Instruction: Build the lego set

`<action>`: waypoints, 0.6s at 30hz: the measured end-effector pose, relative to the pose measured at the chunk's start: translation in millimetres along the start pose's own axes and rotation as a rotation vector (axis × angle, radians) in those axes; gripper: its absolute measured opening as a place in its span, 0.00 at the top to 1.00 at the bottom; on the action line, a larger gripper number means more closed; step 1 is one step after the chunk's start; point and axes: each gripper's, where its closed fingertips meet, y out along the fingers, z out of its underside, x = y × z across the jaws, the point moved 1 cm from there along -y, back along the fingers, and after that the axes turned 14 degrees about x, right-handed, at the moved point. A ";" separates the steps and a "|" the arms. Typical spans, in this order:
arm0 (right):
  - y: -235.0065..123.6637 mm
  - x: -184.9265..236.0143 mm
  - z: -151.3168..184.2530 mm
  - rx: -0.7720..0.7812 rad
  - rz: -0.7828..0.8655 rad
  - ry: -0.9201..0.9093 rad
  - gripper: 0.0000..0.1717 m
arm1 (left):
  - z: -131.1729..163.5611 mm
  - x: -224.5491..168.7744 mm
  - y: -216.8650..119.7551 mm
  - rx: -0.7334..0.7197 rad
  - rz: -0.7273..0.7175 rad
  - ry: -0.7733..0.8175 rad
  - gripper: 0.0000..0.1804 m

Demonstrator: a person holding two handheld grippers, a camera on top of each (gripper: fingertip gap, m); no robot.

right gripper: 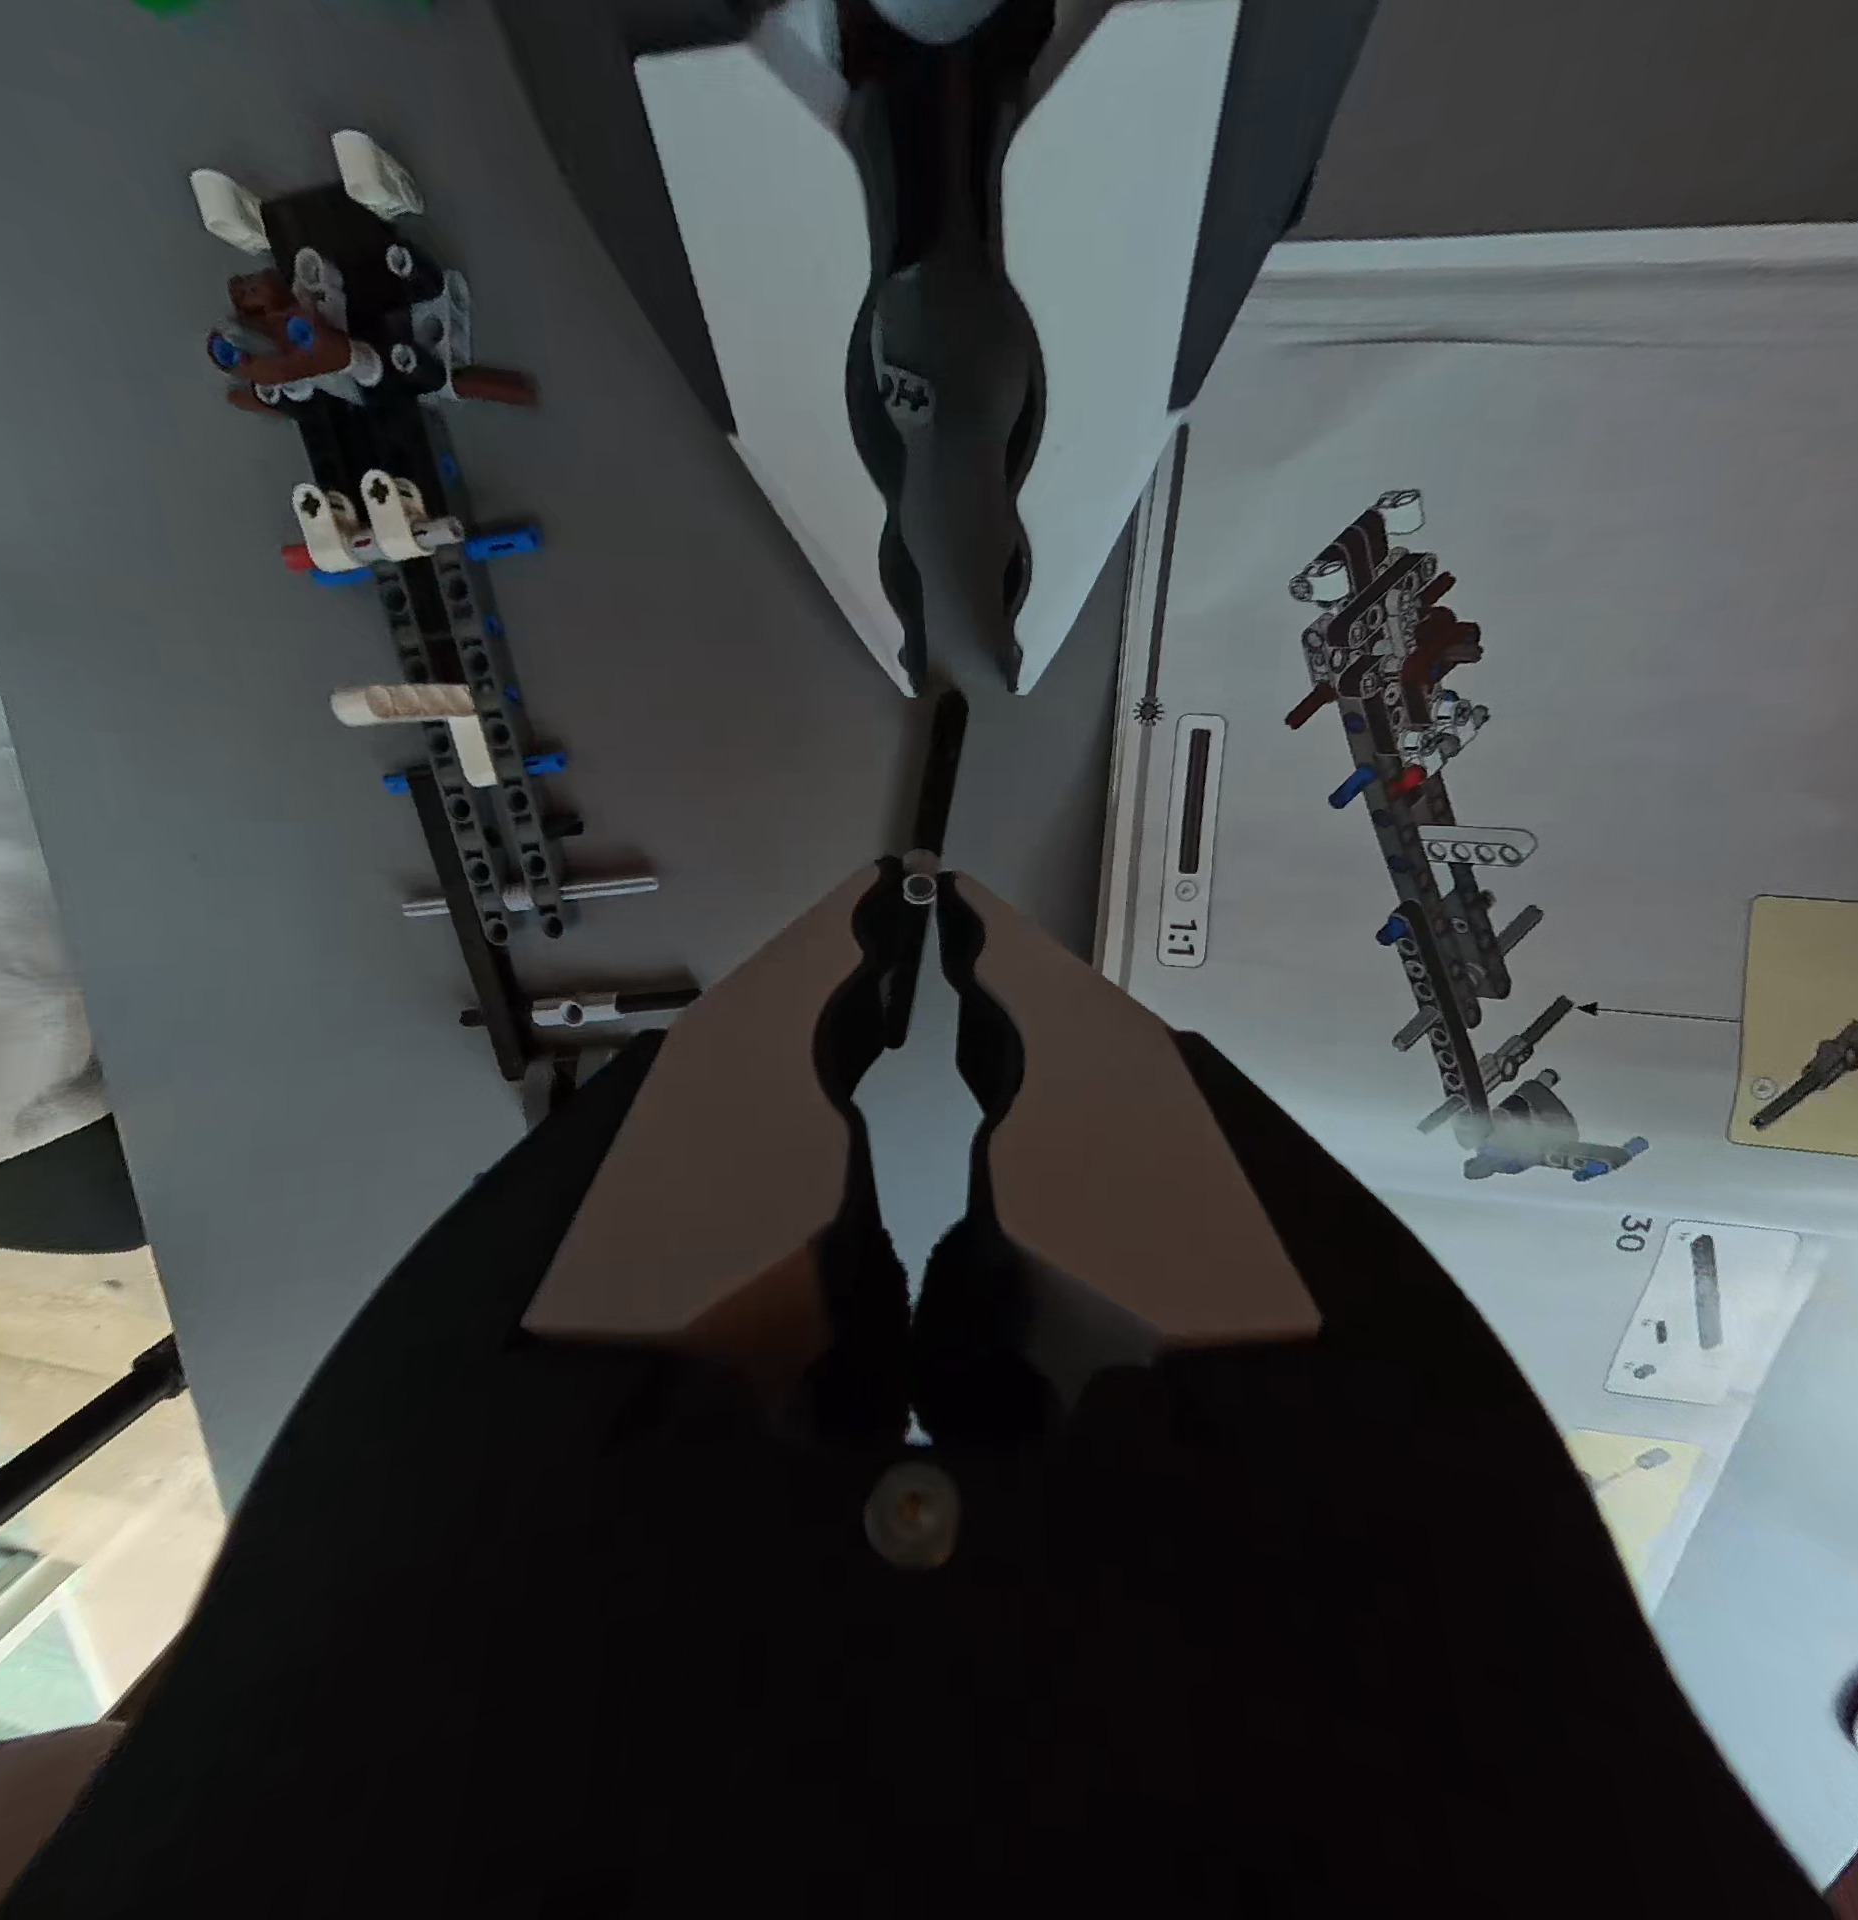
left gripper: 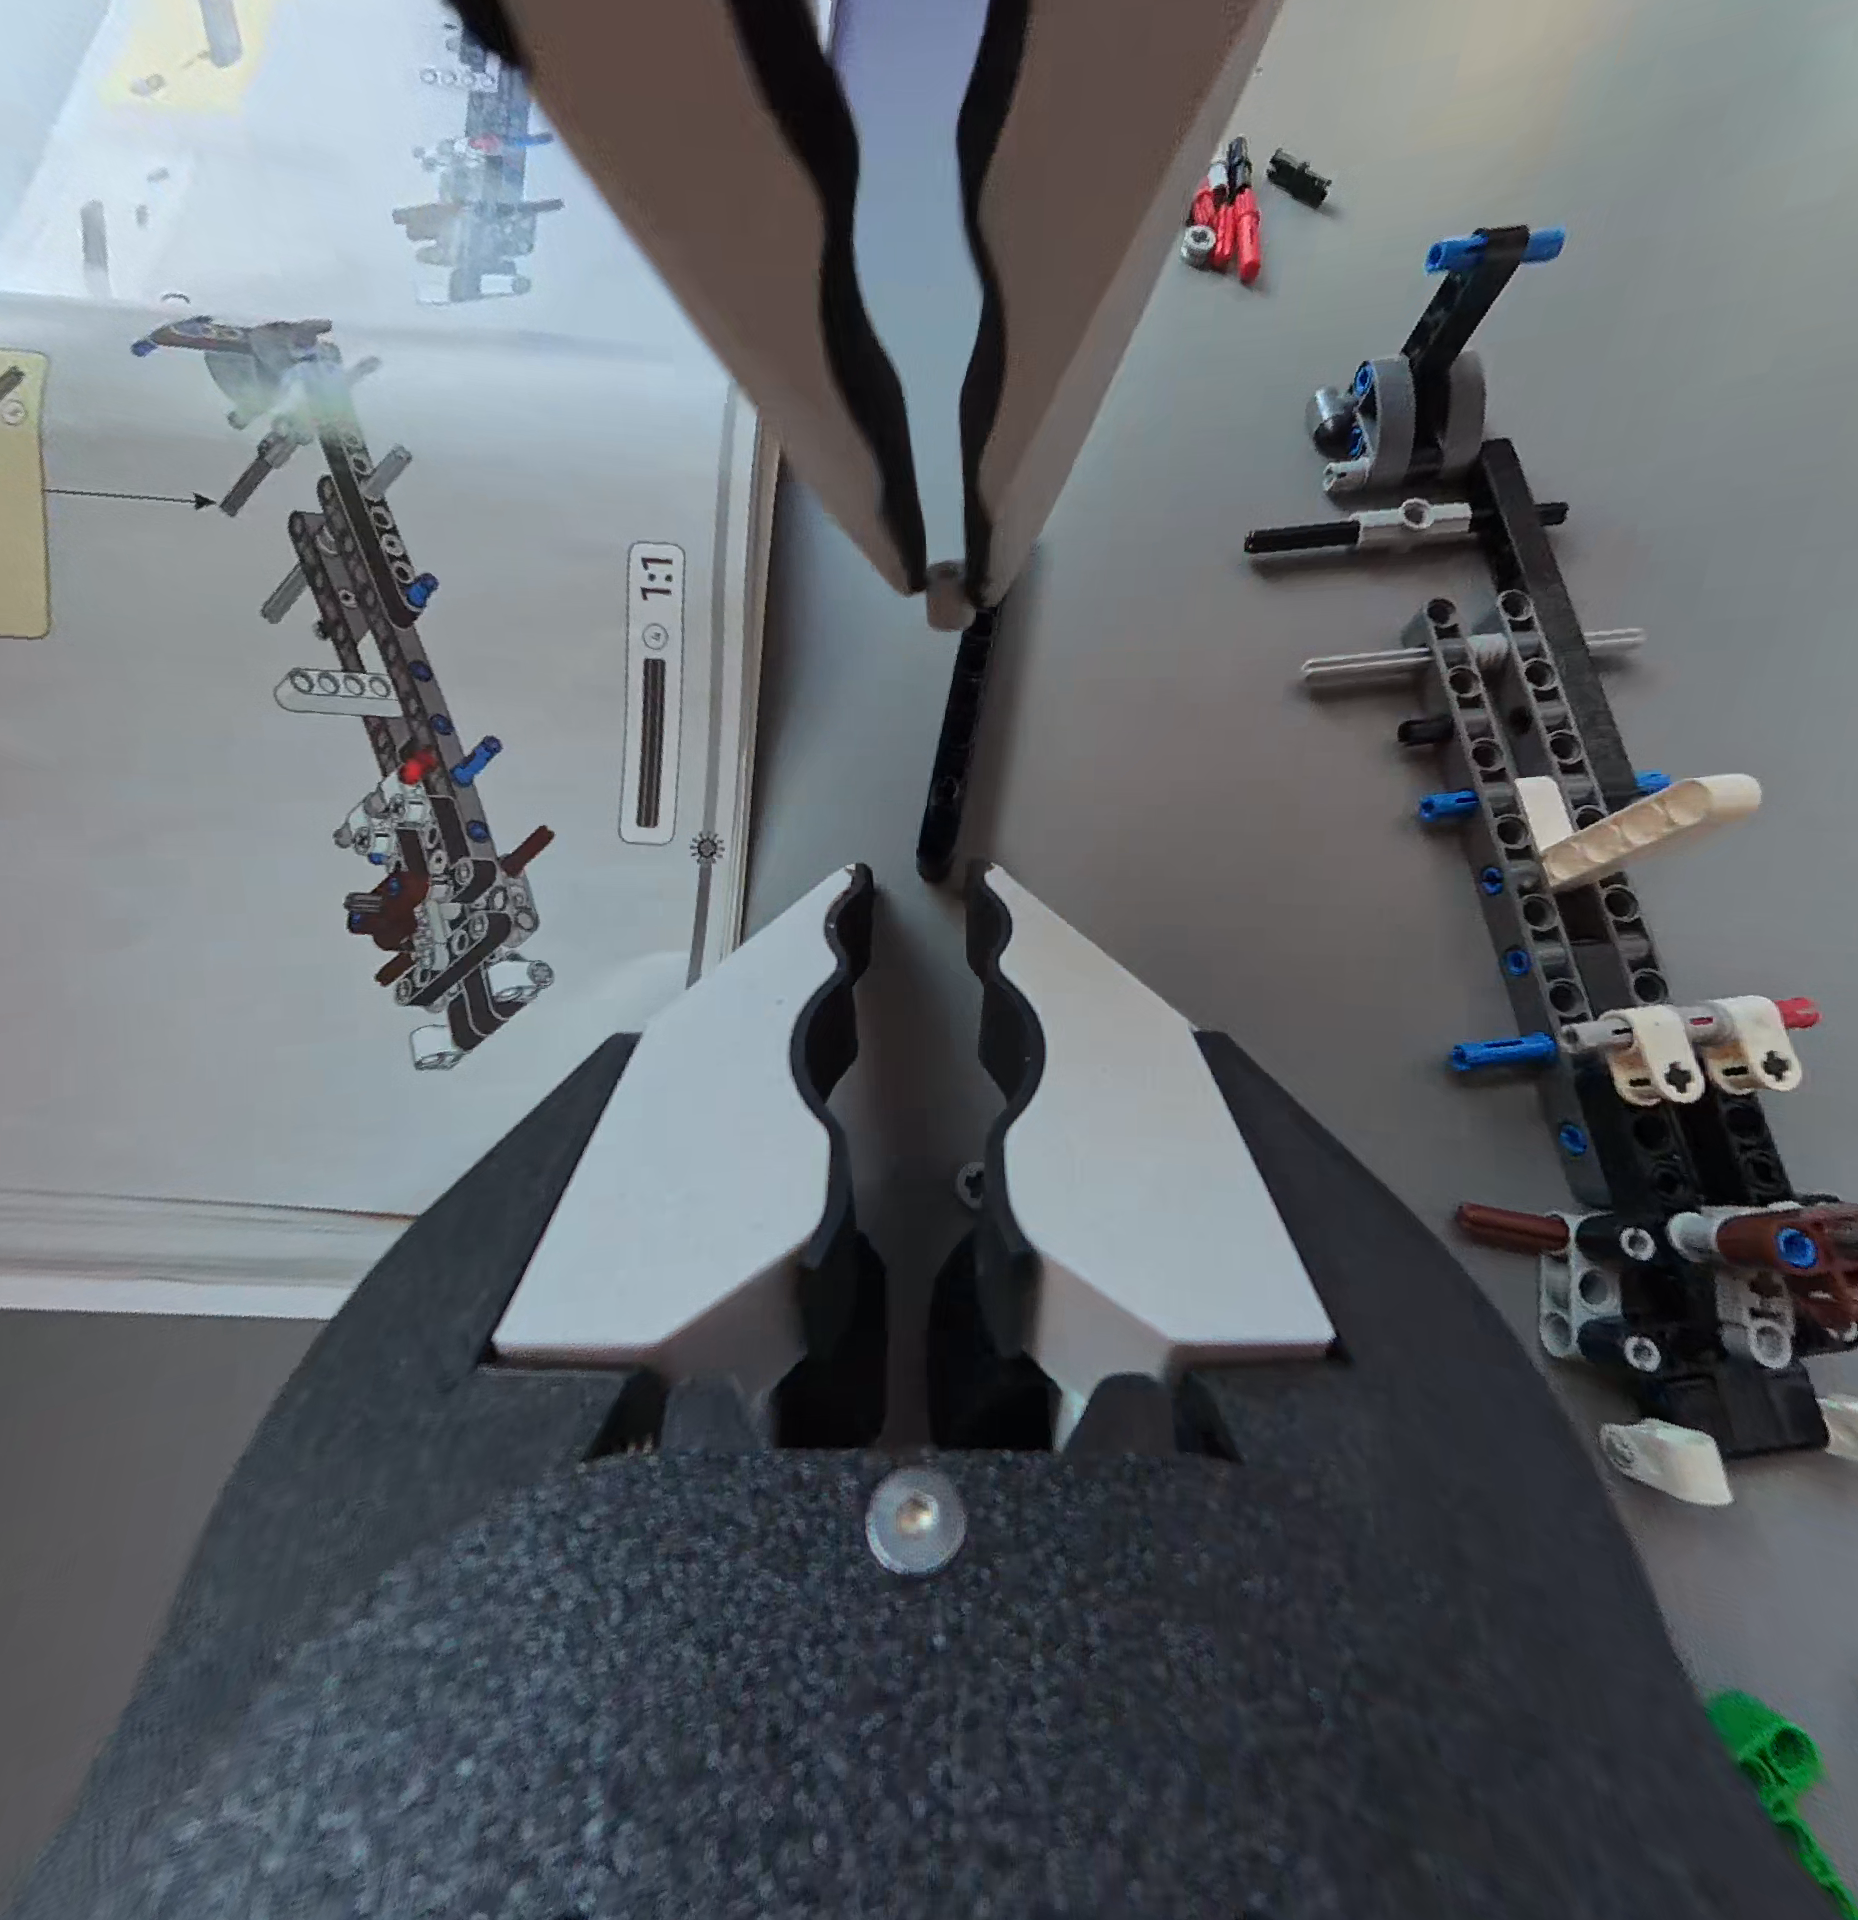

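Observation:
My right gripper (right gripper: pixel 920 885) is shut on a small grey bush (right gripper: pixel 919 889) at its fingertips. In the left wrist view it comes in from the top (left gripper: pixel 946 590) with the bush (left gripper: pixel 946 603) pinched between its tips. A thin black axle (left gripper: pixel 956 748) runs from under the bush toward my left gripper (left gripper: pixel 922 883). The left gripper is open, and the axle's near end lies just ahead of its tips with neither pad pressing on it. In the right wrist view the axle (right gripper: pixel 940 769) passes under the bush, and the left gripper (right gripper: pixel 961 675) faces it from above.
An open instruction booklet (left gripper: pixel 385 727) lies to my left, and also shows in the right wrist view (right gripper: pixel 1527 727). A long assembly of grey and black beams (left gripper: pixel 1548 831) lies on the grey table (left gripper: pixel 1164 831). Red pins (left gripper: pixel 1231 223), a black connector (left gripper: pixel 1299 175) and a green piece (left gripper: pixel 1766 1756) lie loose. One gripper's finger ends stand about 6 cm off the other's. It is some 15 cm from my left tips to the green piece (left gripper: pixel 1766 1756).

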 end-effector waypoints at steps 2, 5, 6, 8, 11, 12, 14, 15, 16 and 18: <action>2.8 -4.2 -6.0 0.029 -0.015 0.042 0.98 | -2.1 -1.0 1.8 0.001 -0.012 0.022 0.92; 7.3 -6.7 -17.4 0.017 -0.071 0.147 0.97 | -6.0 -3.0 4.0 -0.002 -0.020 0.040 0.94; 8.4 -6.2 -21.8 0.004 -0.100 0.189 0.98 | -7.0 -3.5 4.7 -0.003 -0.026 0.046 0.95; 10.6 -6.3 -25.6 -0.007 -0.141 0.285 0.97 | -8.3 -3.0 5.5 -0.004 -0.040 0.041 0.96; 11.8 -9.1 -16.8 0.057 -0.167 0.461 0.97 | -9.8 -3.1 6.9 -0.002 -0.054 0.008 0.97; 11.7 -10.8 -11.4 0.095 -0.165 0.526 0.97 | -10.7 -3.2 7.6 -0.001 -0.062 -0.006 0.97; 10.2 -5.9 -10.0 0.129 -0.216 0.627 0.97 | -12.6 -5.4 9.0 0.001 -0.073 -0.017 0.97; 10.0 -3.2 -12.0 0.136 -0.240 0.659 0.97 | -13.3 -6.0 9.7 0.004 -0.082 -0.018 0.97; 10.6 -3.0 -13.7 0.142 -0.244 0.691 0.97 | -14.0 -6.1 10.1 0.005 -0.090 -0.022 0.97; 16.6 -0.7 -11.7 0.195 -0.234 0.735 0.97 | -14.9 -6.2 10.8 0.005 -0.101 -0.033 0.97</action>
